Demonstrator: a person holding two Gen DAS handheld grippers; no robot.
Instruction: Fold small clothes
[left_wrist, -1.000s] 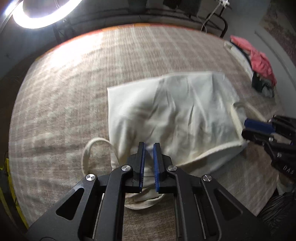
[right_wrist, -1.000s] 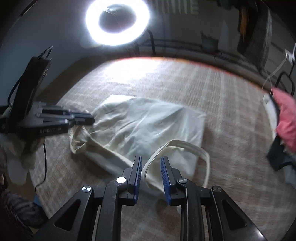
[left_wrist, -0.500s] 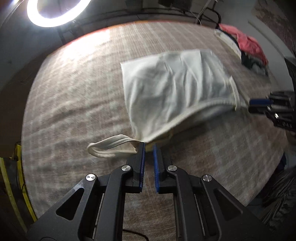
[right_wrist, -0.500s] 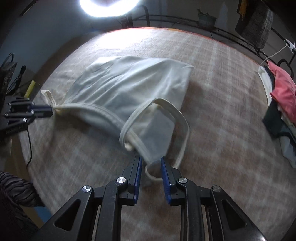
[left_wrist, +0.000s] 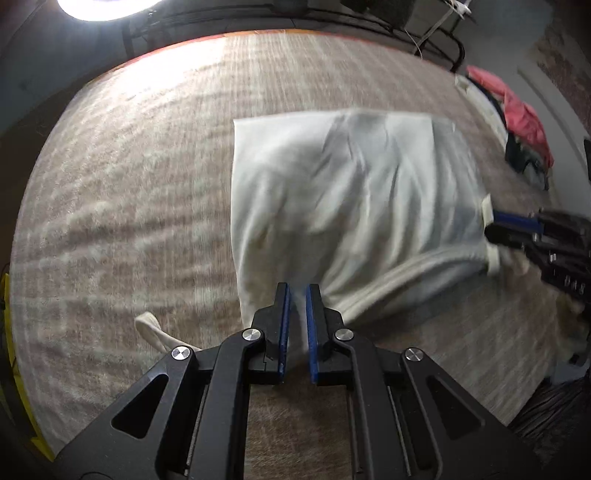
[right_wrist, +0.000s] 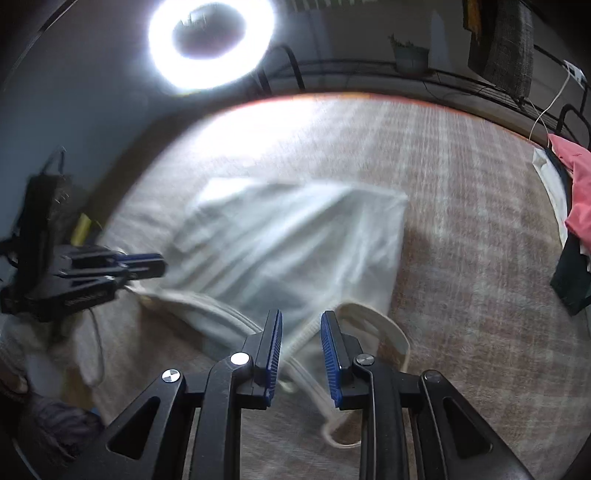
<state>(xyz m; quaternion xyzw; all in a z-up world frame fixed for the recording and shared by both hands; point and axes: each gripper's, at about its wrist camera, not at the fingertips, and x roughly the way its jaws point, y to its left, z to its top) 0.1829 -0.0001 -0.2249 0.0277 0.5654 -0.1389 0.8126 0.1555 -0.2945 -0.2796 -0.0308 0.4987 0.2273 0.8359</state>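
A cream tote bag (left_wrist: 351, 192) with long cream handles lies on the plaid-covered table; it also shows in the right wrist view (right_wrist: 295, 240). My left gripper (left_wrist: 297, 295) is shut on the bag's near left top corner, with cloth between its blue pads. My right gripper (right_wrist: 301, 325) is shut on the bag's other top corner by a handle (right_wrist: 384, 332), with a wider gap between the pads. Each gripper shows in the other's view: the right one (left_wrist: 517, 225) and the left one (right_wrist: 140, 264). The bag's opening edge stretches between them.
A pile of clothes, pink on top (left_wrist: 521, 118), sits at the table's far right edge and shows in the right wrist view (right_wrist: 576, 192). A ring light (right_wrist: 210, 40) stands behind the table. A loose handle loop (left_wrist: 155, 328) trails to the left.
Both grippers have come back down and forward with the bag corners. The bag, lifted and pulled taut half a second ago, now spreads flatter over the table.
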